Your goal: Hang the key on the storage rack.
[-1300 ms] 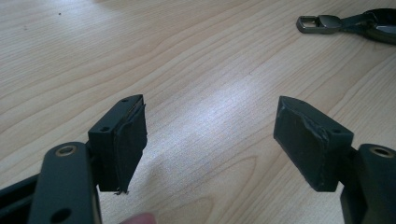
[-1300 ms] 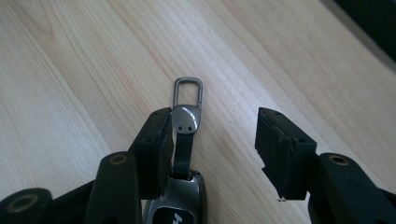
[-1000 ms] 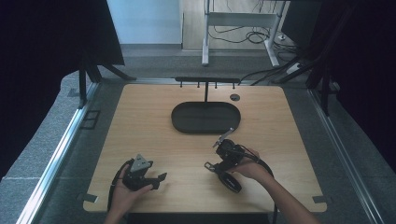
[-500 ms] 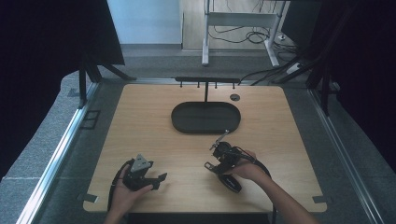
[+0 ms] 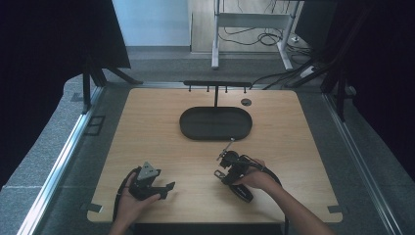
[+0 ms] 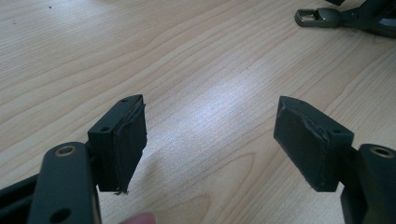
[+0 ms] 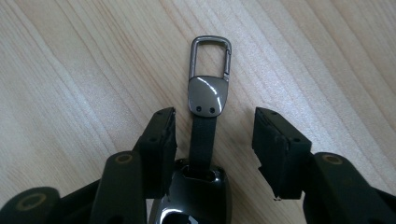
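Observation:
A dark key fob (image 7: 197, 195) lies on the wooden table, and its black strap (image 7: 202, 140) leads forward to a grey metal snap clip (image 7: 208, 70). My right gripper (image 7: 215, 128) straddles the strap. Its jaws have just been closing, but both pads still stand clear of the strap. In the high view the right gripper (image 5: 224, 164) sits right of centre near the front, with the clip (image 5: 228, 146) pointing toward the tray. My left gripper (image 5: 166, 188) rests at the front left, wide open over bare wood (image 6: 210, 135). The clip (image 6: 317, 17) lies far off at its upper right.
A black oval tray (image 5: 215, 134) sits at the middle of the table's back half. Behind it stands a low black rack with hooks (image 5: 215, 84). A small round grommet (image 5: 245, 102) sits at the back right. Both forearms come in over the front edge.
The right hand and its gripper have shifted very slightly over the key fob. The left hand has kept still.

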`<act>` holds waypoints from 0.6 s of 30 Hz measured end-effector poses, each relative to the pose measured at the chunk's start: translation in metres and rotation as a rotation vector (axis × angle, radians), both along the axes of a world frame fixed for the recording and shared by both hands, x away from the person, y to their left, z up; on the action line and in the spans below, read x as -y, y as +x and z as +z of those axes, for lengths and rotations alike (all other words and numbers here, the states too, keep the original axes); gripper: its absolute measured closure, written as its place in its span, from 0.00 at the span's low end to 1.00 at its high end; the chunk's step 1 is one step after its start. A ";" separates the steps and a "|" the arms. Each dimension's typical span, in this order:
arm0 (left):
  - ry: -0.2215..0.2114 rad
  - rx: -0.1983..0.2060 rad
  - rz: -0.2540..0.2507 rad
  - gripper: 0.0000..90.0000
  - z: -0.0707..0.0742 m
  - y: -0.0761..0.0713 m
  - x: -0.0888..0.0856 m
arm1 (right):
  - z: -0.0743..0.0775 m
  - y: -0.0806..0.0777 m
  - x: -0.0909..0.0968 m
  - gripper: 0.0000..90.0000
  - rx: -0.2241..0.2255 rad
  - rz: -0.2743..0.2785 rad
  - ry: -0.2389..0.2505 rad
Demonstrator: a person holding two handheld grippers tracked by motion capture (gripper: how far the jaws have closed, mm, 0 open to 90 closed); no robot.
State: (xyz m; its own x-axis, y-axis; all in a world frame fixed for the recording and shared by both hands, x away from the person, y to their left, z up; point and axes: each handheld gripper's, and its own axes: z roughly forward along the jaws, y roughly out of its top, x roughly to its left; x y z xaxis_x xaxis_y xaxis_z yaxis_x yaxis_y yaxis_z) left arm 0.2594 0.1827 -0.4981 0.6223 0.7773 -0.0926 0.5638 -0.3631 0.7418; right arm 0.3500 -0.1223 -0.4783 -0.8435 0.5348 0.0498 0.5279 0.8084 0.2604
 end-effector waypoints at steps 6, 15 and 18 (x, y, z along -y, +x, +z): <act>0.001 0.001 0.000 0.29 0.000 0.000 0.000 | -0.001 0.001 -0.003 0.60 -0.019 0.005 -0.024; 0.000 0.002 0.000 0.29 0.000 0.000 0.000 | -0.001 0.001 -0.006 0.66 -0.017 0.004 -0.041; 0.000 0.001 0.000 0.29 0.000 0.000 0.000 | -0.001 0.001 -0.007 0.68 -0.014 0.007 -0.048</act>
State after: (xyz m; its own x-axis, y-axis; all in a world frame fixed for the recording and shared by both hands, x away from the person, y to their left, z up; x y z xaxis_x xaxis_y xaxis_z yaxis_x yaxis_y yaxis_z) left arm 0.2593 0.1824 -0.4979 0.6227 0.7771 -0.0913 0.5626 -0.3636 0.7425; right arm 0.3509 -0.1156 -0.4790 -0.8467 0.5308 0.0359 0.5253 0.8235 0.2142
